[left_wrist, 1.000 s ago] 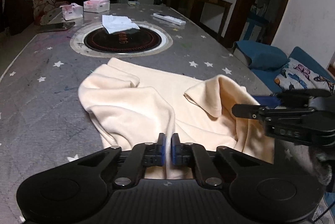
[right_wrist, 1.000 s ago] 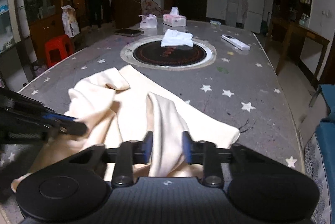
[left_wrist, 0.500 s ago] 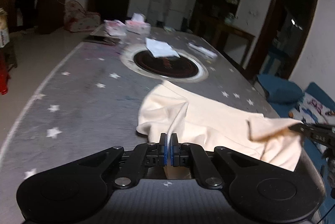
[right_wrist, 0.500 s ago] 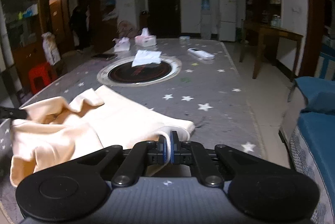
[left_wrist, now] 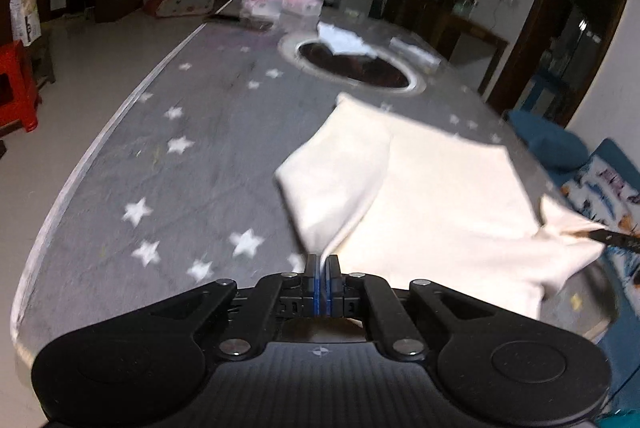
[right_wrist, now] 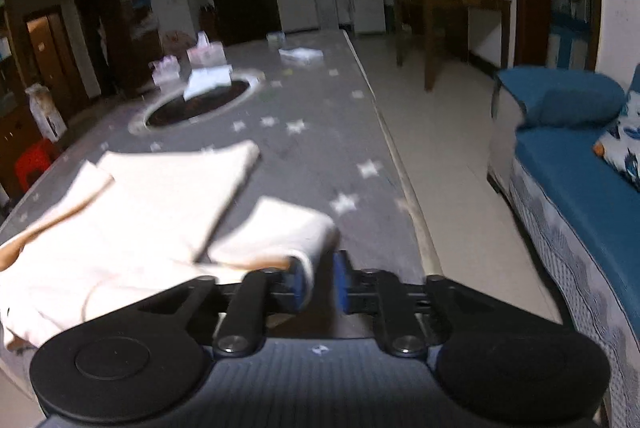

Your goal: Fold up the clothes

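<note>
A dim living room surrounds a long grey worktop (left_wrist: 168,164) printed with white stars, with a dark round inset plate (left_wrist: 354,68) at its middle as the landmark. The cream garment (left_wrist: 432,196) lies on the near side of that plate, stretched crosswise between the two hands, its long axis running from one gripper to the other. The left gripper (left_wrist: 322,268) is pressed together on one corner of the cloth, which rises taut from its tips. The right gripper (right_wrist: 320,278) is opening, and a rolled edge of the garment (right_wrist: 168,212) sits between the parted jaws, touching only the left pad. Half a second ago that gripper was clamped on the cloth, and a second ago the garment lay bunched in folds; now it is pulled nearly flat, so the right corner looks about to be laid down.
</note>
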`<state>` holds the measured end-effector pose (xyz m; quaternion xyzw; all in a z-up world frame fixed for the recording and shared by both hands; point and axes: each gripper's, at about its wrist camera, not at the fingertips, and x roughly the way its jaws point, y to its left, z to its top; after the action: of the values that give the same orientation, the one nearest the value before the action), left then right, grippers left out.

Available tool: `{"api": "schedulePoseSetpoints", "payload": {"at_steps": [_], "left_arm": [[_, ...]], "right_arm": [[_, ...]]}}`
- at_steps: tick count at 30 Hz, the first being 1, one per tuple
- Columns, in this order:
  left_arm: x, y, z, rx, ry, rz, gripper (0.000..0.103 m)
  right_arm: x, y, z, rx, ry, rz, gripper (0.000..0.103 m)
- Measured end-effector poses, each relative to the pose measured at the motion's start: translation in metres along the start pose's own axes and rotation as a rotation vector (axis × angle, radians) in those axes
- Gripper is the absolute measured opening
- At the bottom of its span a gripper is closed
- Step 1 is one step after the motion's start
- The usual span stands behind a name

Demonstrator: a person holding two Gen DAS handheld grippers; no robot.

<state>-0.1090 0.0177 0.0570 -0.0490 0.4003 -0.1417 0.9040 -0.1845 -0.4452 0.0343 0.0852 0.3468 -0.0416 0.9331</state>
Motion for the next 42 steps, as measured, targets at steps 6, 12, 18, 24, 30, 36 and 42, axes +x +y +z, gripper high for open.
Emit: {"api": "schedulePoseSetpoints", "payload": {"at_steps": [6,12,18,24,30,36,42], "left_arm": [[-0.009,0.008,0.005,0.016,-0.017,0.017,0.011],[0.002,-0.001,0.029,0.042,-0.055,0.021,0.019],[0.033,-0.018,0.055,0.082,-0.066,0.026,0.037],[0.069,-0.036,0.069,0.119,-0.04,0.027,0.048],[0.09,-0.045,0.072,0.109,-0.021,0.028,0.054],[0.1,-0.051,0.075,0.117,-0.008,0.042,0.061],[0.107,-0.055,0.079,0.122,-0.008,0.053,0.067]], "right_arm": [[-0.02,-0.003,-0.003,-0.05,0.017,0.016,0.039],[-0.025,0.0,0.011,-0.094,0.016,0.005,0.045],[-0.025,-0.001,0.019,-0.118,0.05,0.021,0.05],[-0.038,-0.003,0.024,-0.119,0.015,0.002,0.056],[-0.037,-0.003,0.026,-0.118,0.011,-0.002,0.057],[-0.019,0.011,0.025,-0.138,0.029,0.047,0.06],[0.006,0.034,0.029,-0.173,0.051,0.111,0.061]]}}
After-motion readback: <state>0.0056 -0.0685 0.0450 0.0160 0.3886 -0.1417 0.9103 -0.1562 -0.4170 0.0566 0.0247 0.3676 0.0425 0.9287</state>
